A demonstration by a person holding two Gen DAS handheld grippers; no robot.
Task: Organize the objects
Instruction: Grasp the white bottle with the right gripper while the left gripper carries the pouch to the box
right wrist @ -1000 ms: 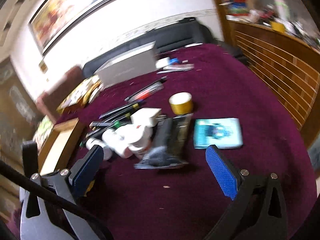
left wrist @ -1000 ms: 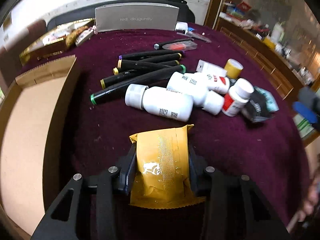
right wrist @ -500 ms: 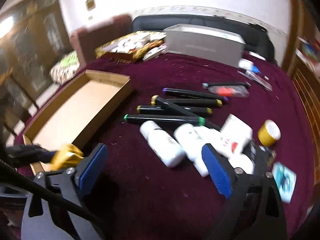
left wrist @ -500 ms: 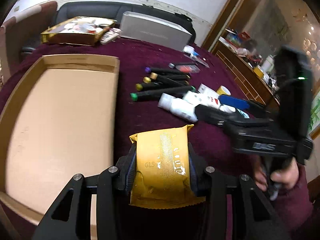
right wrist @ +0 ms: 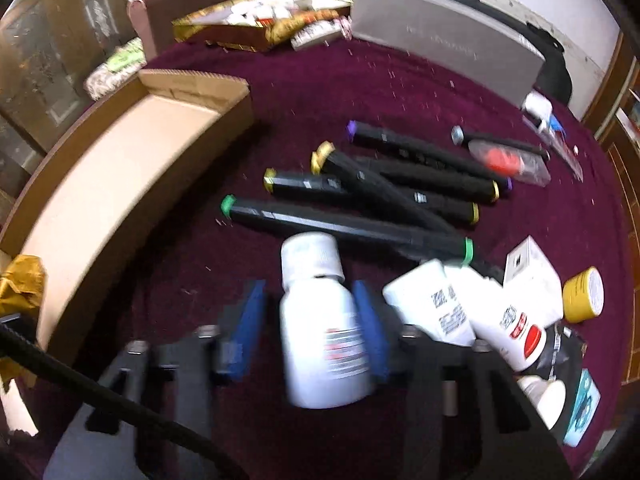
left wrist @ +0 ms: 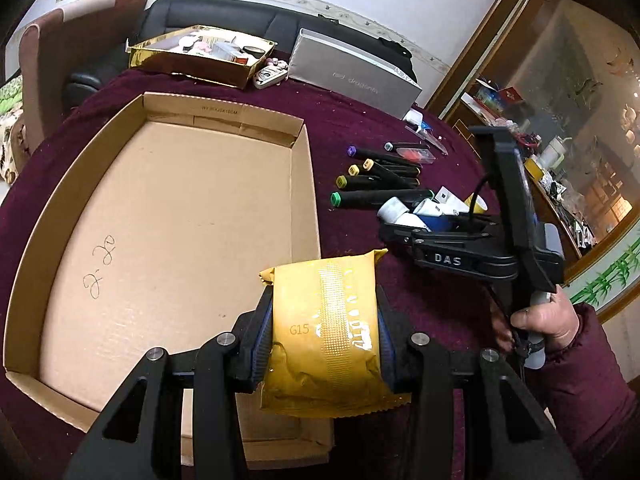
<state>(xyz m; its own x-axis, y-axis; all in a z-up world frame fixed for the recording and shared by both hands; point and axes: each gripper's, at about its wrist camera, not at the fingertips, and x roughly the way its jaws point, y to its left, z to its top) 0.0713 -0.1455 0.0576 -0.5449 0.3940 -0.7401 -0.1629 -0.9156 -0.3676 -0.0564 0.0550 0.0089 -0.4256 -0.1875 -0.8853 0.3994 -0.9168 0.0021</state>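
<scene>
The left gripper pinches a gold packet near the cardboard tray, while the right gripper straddles a white bottle, fingers spread.

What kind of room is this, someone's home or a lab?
Most likely a home living or dining room. A dark sofa stands against the wall behind the table with a maroon cloth, a framed glass cabinet holds household clutter, and an upholstered chair sits beside it.
</scene>
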